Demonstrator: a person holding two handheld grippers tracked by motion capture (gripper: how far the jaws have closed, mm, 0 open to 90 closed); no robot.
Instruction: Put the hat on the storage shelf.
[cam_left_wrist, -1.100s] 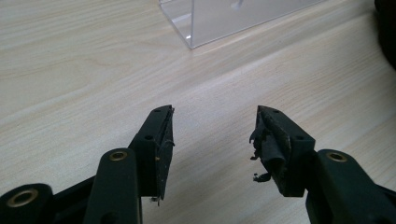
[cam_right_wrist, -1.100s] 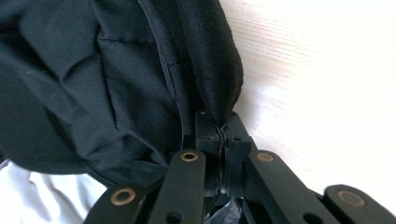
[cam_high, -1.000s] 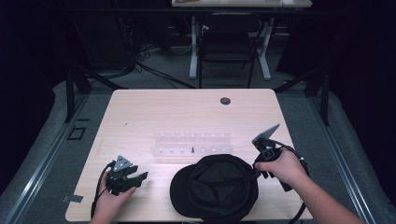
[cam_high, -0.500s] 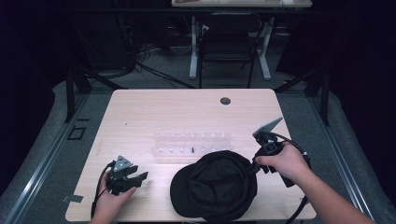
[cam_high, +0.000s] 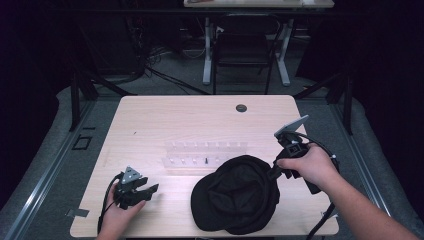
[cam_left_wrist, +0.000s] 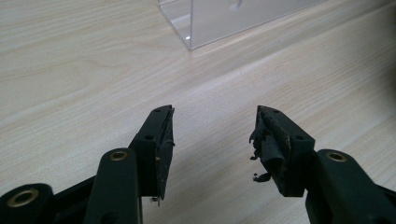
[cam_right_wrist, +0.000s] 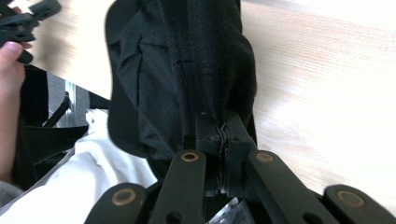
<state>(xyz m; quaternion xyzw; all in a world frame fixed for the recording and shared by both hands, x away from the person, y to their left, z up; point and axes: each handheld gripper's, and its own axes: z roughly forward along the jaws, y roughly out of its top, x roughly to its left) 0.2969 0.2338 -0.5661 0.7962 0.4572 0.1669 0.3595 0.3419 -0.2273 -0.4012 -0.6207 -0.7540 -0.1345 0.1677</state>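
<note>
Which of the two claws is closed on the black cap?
The right claw, pinching the black cap at its edge; the left claw stands open over bare table.

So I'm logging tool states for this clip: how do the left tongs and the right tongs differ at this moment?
The left tongs stand open with nothing between the jaws, while the right tongs are shut on the black cap, pinching its fabric at the edge. The left tongs sit low over bare table at the near left; the right tongs reach the cap from its right side. Both are black two-jaw tools, each held in a hand.
</note>
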